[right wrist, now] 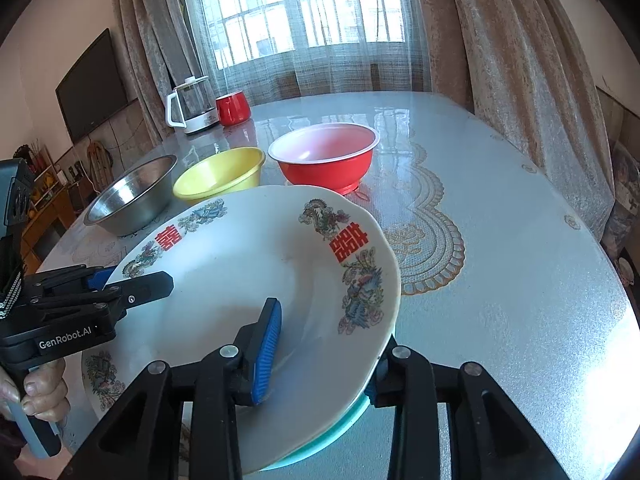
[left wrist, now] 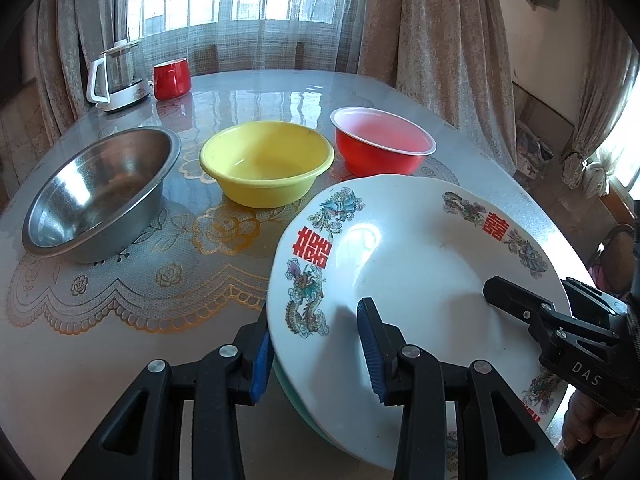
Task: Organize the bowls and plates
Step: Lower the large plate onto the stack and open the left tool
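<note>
A white plate with red characters and dragon prints lies on a teal plate at the table's near edge. My left gripper is open, its fingers on either side of the white plate's left rim. My right gripper is open too, its fingers on either side of the right rim of the white plate and the teal plate. Behind stand a steel bowl, a yellow bowl and a red bowl in a row.
A glass kettle and a red mug stand at the table's far left. The table has a lace-patterned cover. Curtains and a window are behind. A TV hangs on the left wall.
</note>
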`<action>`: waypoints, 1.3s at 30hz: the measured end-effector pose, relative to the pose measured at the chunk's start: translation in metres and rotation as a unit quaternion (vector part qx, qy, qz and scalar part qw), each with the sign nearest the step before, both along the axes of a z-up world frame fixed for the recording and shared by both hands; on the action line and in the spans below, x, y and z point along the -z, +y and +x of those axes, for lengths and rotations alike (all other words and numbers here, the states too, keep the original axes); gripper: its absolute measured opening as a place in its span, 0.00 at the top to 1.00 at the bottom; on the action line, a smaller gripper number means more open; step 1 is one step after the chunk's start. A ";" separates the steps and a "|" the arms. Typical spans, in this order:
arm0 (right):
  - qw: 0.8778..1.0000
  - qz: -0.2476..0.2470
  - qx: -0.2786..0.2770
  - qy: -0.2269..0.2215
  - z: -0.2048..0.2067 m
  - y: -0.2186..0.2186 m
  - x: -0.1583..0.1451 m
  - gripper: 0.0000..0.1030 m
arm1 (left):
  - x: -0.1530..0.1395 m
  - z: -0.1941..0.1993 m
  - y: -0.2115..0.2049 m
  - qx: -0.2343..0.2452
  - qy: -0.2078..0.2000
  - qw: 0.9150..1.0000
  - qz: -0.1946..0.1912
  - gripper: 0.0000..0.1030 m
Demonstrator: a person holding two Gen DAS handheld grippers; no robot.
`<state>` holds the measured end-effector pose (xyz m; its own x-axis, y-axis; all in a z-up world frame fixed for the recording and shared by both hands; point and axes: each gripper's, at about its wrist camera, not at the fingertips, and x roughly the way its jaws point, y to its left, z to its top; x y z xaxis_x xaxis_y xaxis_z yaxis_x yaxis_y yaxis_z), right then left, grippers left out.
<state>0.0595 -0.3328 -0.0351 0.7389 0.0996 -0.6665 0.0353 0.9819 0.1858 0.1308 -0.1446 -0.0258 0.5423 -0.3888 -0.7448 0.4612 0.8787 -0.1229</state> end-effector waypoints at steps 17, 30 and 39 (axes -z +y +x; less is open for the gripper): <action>0.996 0.065 0.052 -0.034 -0.032 -0.022 -0.006 0.66 | -0.005 -0.012 0.009 -0.011 -0.001 1.000 -0.022 0.61; 0.996 0.073 0.048 -0.023 -0.028 -0.015 0.000 0.76 | -0.003 -0.019 0.005 -0.005 -0.008 1.000 -0.008 0.61; 0.994 0.086 0.064 -0.010 -0.030 -0.018 0.001 0.65 | -0.011 -0.024 0.013 -0.023 -0.028 0.999 -0.001 0.59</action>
<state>0.0296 -0.3510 -0.0360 0.7659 0.1143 -0.6328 0.1534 0.9232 0.3524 0.1070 -0.1320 -0.0147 0.6002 -0.3648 -0.7119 0.4272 0.8986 -0.1003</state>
